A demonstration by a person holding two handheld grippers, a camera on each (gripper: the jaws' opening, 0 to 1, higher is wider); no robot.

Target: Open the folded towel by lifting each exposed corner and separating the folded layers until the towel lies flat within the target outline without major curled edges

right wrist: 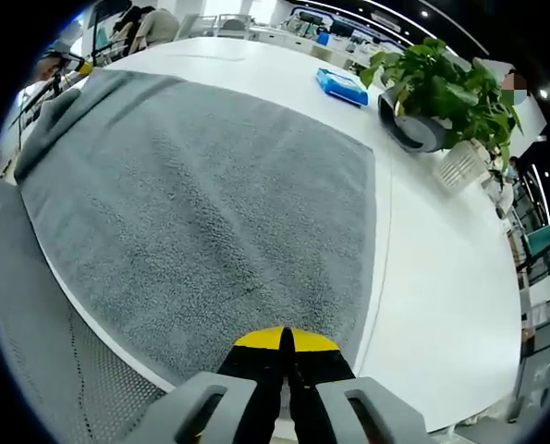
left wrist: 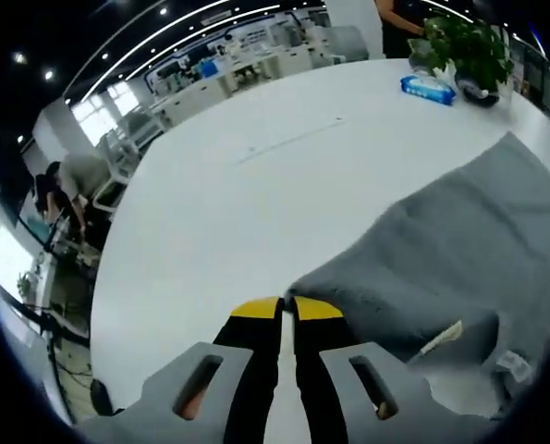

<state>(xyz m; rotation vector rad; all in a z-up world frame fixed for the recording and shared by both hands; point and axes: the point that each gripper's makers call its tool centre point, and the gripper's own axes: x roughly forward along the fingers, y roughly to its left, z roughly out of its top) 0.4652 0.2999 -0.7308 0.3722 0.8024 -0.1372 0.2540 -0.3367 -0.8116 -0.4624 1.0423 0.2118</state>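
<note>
A grey towel (left wrist: 459,240) lies spread over the white table (left wrist: 219,222), with a white label (left wrist: 440,339) on its near, slightly raised edge. My left gripper (left wrist: 287,306) is shut, its yellow tips pinching the towel's corner. In the right gripper view the towel (right wrist: 219,185) spreads wide and mostly flat. My right gripper (right wrist: 286,339) is shut on its near edge. A second grey layer (right wrist: 34,370) shows under the towel at the lower left. A thin outline line (right wrist: 382,231) runs on the table just beyond the towel's right edge.
A potted plant (right wrist: 432,92) and a blue wipes packet (right wrist: 341,86) stand beyond the towel; the same packet (left wrist: 428,88) shows in the left gripper view. The table edge (right wrist: 441,407) lies close on the right. People stand at desks behind (left wrist: 71,185).
</note>
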